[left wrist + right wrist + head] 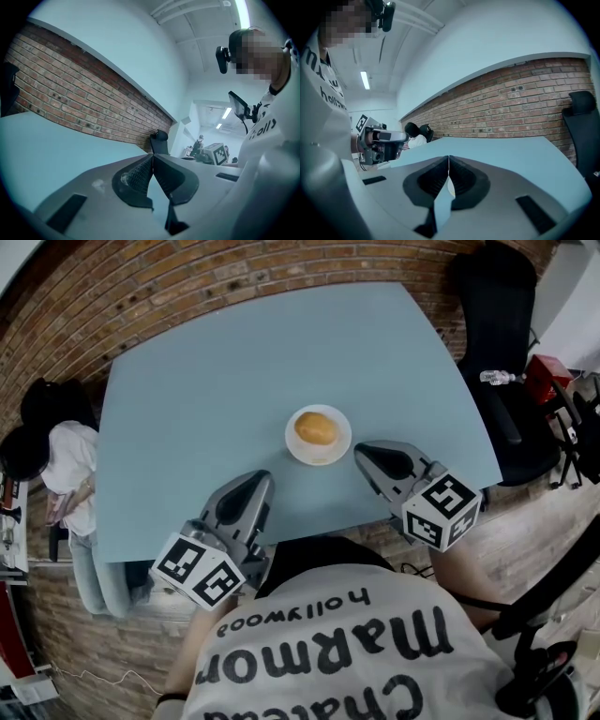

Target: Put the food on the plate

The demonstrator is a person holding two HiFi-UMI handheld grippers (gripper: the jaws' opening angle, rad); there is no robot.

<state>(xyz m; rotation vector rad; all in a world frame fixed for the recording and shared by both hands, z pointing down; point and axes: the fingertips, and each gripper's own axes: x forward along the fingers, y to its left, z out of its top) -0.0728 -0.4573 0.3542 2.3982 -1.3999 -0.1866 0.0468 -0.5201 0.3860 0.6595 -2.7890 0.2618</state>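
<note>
A golden bread bun (pixel 317 428) lies on a small white plate (pixel 298 451) near the front middle of the pale blue table (pixel 206 390). My left gripper (pixel 265 476) hovers over the table's front edge, left of and nearer than the plate, with nothing in it. In its own view its jaws meet at the tips, shut (pixel 153 154). Just right of the plate, my right gripper (pixel 359 452) is apart from it and empty. That gripper's own view shows the jaws shut (pixel 448 159).
A brick wall (pixel 187 277) runs behind the table. A black office chair (pixel 502 352) stands at the right, with a water bottle (pixel 497 378) and a red object (pixel 548 376) beside it. A person in a white top (pixel 61 465) sits at the table's left.
</note>
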